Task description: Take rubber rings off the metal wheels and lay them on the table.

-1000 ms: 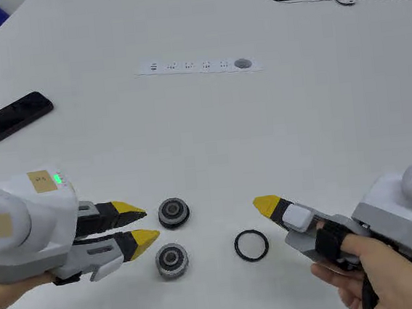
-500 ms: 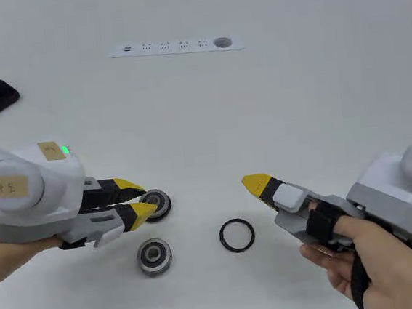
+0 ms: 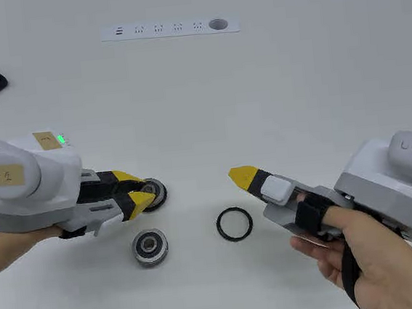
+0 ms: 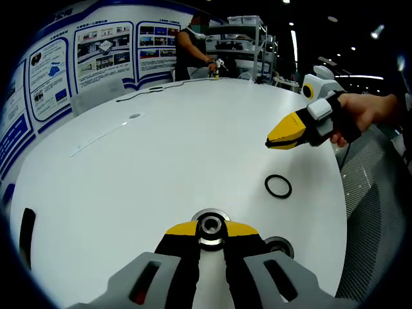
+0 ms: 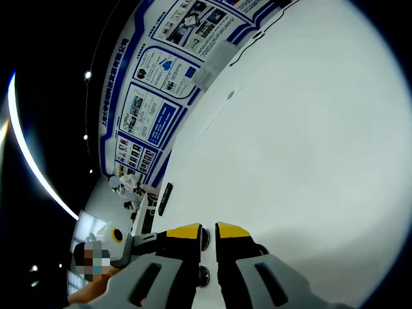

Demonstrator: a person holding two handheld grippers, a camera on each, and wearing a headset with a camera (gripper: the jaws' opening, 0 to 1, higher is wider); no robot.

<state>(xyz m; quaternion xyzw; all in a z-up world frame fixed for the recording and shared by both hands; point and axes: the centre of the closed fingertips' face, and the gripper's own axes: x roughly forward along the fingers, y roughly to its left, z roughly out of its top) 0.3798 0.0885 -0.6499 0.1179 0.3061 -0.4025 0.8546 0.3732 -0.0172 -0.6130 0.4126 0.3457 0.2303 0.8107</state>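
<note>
Between the jaws of the left gripper, a metal wheel sits clamped on the white bench. Just right of those jaws lies a second wheel. A loose rubber ring rests near the right gripper, whose jaws are drawn together on nothing.

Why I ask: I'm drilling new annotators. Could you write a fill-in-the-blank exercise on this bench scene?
The head view shows ___ metal wheels, a far wheel and a near wheel. The left gripper has its yellow tips at the ___ wheel. The loose rubber ring lies flat on the table, nearer the ___ gripper.
Missing words: two; far; right.
</note>
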